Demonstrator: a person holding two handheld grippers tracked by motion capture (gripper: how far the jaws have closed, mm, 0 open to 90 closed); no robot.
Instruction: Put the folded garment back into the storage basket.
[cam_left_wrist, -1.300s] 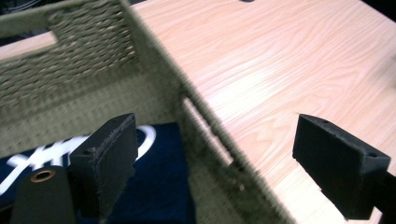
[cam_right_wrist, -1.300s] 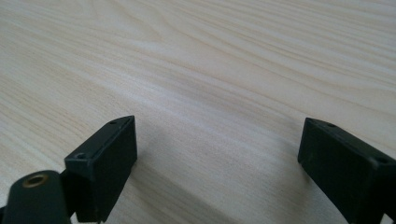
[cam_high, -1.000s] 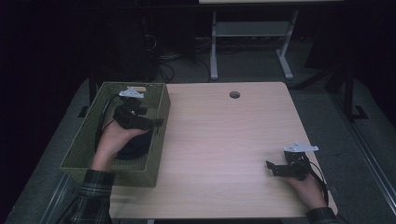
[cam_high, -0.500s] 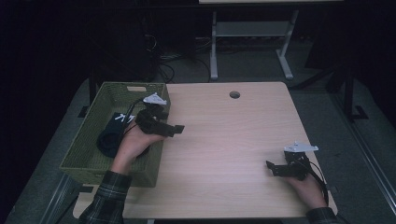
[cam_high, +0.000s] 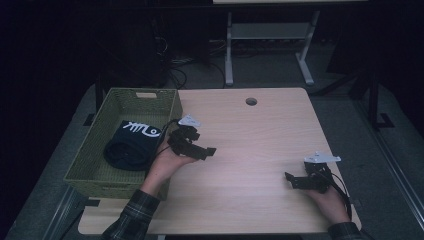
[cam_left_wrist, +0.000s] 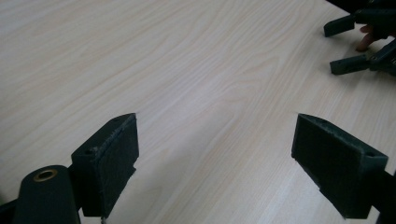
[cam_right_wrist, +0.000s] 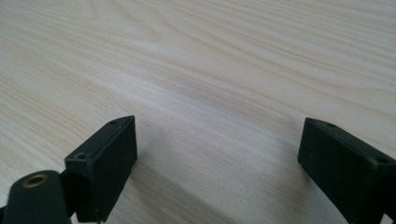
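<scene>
Nearest the person, at about 4 o'clock on the wooden table (cam_high: 250, 190), the right gripper (cam_high: 294, 181) rests low in the right hand (cam_high: 330, 202), its jaws spread wide with bare wood between them. Farther in, at about 9 o'clock, the left gripper (cam_high: 210, 151) sits in the left hand (cam_high: 165, 165) just beside the basket, jaws likewise spread and empty. At 10 o'clock the green woven basket (cam_high: 142, 95) holds a dark folded cloth (cam_high: 127, 145) with a white fishbone print. A round hole (cam_high: 251, 101) lies at 12 o'clock.
</scene>
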